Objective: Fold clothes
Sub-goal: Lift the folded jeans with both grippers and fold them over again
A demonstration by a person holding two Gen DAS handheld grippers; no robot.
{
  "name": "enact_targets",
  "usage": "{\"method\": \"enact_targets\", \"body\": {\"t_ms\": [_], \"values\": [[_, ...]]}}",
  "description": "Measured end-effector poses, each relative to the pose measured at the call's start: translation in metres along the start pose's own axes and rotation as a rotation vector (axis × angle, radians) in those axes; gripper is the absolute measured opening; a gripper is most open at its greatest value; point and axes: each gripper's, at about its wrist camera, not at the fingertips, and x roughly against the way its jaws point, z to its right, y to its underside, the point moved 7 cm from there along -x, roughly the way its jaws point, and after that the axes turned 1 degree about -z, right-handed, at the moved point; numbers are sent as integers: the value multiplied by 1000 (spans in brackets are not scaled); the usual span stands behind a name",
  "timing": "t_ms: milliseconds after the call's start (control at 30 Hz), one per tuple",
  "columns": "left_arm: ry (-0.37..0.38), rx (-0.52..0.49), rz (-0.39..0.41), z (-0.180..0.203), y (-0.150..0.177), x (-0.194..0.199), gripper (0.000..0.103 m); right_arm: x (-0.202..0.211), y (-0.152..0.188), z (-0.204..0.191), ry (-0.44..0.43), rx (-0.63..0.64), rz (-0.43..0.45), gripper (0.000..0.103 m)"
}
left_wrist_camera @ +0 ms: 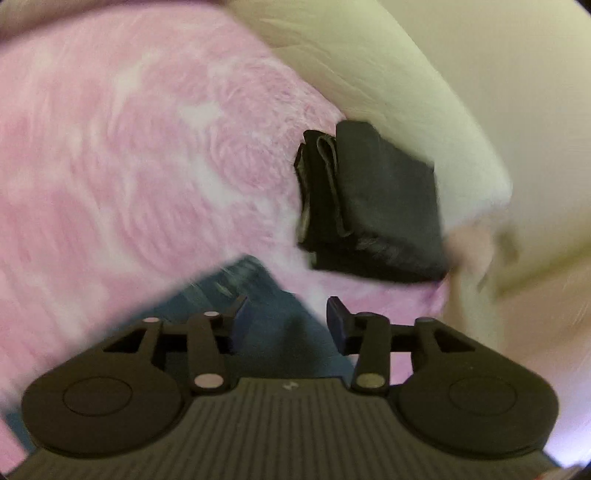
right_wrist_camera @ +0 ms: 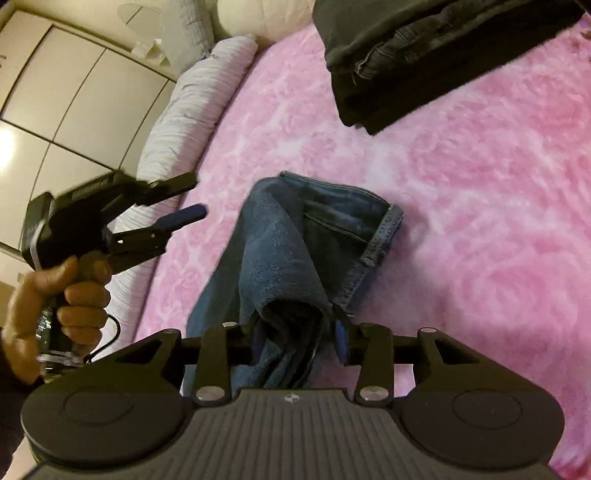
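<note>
Blue jeans (right_wrist_camera: 295, 251) lie bunched on a pink fluffy blanket (right_wrist_camera: 480, 221). My right gripper (right_wrist_camera: 301, 338) is shut on a thick fold of the jeans at their near end. My left gripper (left_wrist_camera: 286, 314) is open and empty, above the blue jeans (left_wrist_camera: 266, 317); the left wrist view is blurred. It also shows in the right wrist view (right_wrist_camera: 192, 201), held in a hand to the left of the jeans, jaws apart. A folded black garment (left_wrist_camera: 373, 206) lies at the blanket's far edge, and it shows at the top of the right wrist view (right_wrist_camera: 424, 55).
A striped white pillow (right_wrist_camera: 184, 122) lies along the blanket's left edge, with another cushion (right_wrist_camera: 266, 18) behind it. A cream surface (left_wrist_camera: 388, 74) lies beyond the black garment. White cupboard doors (right_wrist_camera: 74, 92) stand at the left.
</note>
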Motion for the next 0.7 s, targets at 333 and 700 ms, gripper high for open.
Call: {"method": "enact_targets", "body": {"t_ms": [333,700], "values": [[130,-342,-259,9,19,-96,40,-6,2,23,91,-136,30,53],[26,-281,-10,-9,-5,12,10,-2,-20,-20,31,8,38,21]]}}
